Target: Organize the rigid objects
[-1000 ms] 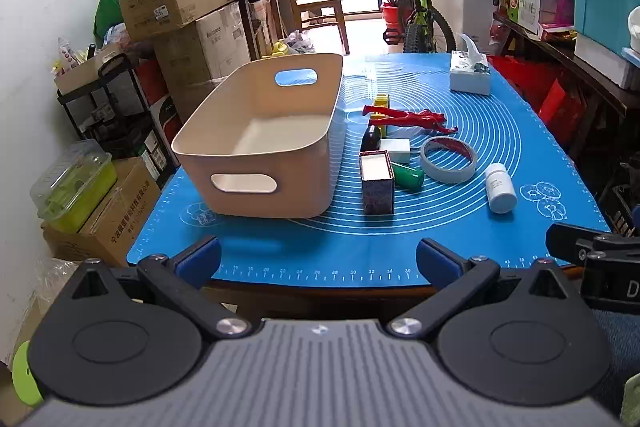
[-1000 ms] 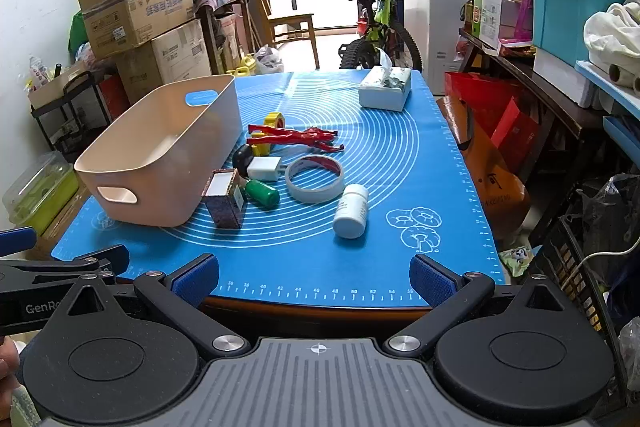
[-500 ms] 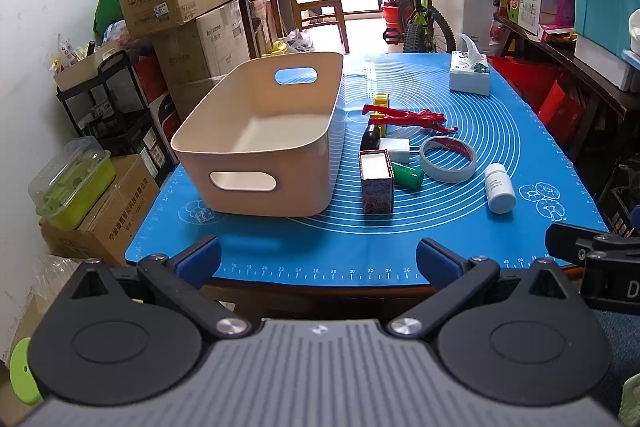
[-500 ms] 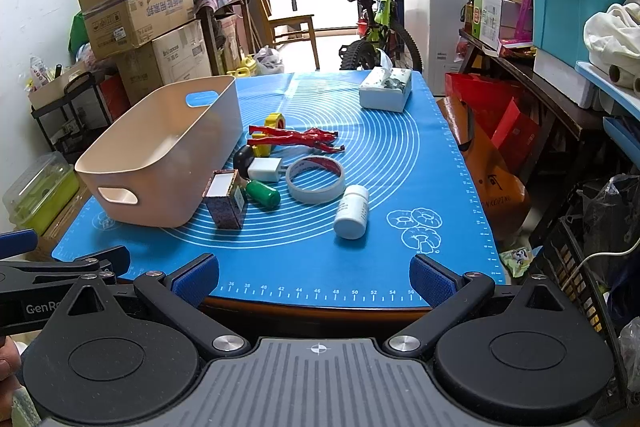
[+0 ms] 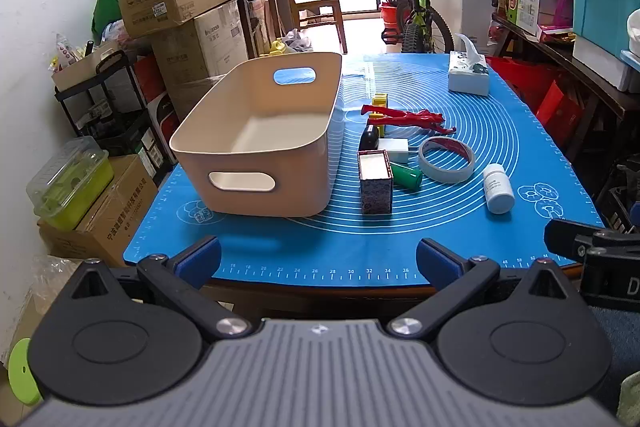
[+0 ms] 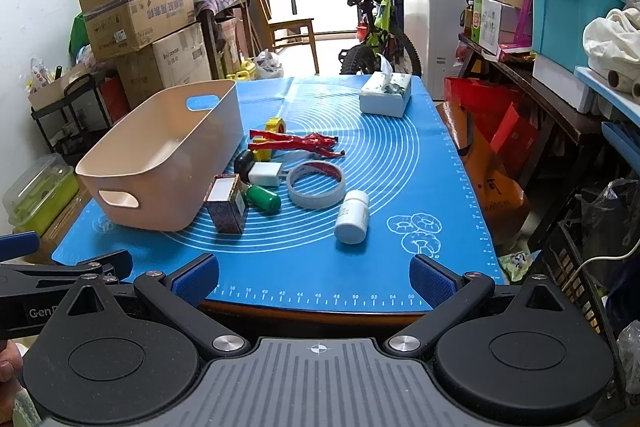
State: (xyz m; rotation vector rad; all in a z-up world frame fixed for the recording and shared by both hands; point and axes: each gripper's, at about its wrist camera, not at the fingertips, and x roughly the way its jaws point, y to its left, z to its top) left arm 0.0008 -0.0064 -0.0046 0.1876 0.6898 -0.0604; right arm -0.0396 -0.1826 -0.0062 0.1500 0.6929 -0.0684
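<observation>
An empty beige bin (image 5: 256,143) (image 6: 160,163) stands on the left of the blue mat (image 5: 500,131) (image 6: 400,167). Right of it lie a dark patterned box (image 5: 375,183) (image 6: 227,205), a green cylinder (image 5: 406,175) (image 6: 263,199), a white block (image 5: 394,149), a black object (image 5: 369,138), a tape roll (image 5: 446,159) (image 6: 316,183), red pliers (image 5: 404,117) (image 6: 296,143), a yellow tape measure (image 5: 380,103) and a white bottle (image 5: 498,187) (image 6: 352,217). My left gripper (image 5: 318,263) and right gripper (image 6: 314,277) are open and empty, at the mat's near edge.
A tissue box (image 5: 468,77) (image 6: 386,94) sits at the mat's far right. Stacked cardboard boxes (image 5: 180,15) and a black rack stand left of the table. A bicycle (image 6: 376,31) and a chair stand behind it, shelves and a teal bin (image 6: 568,15) to the right.
None of the objects has moved. Both views have shifted very slightly; both grippers stay open at the table's near edge.
</observation>
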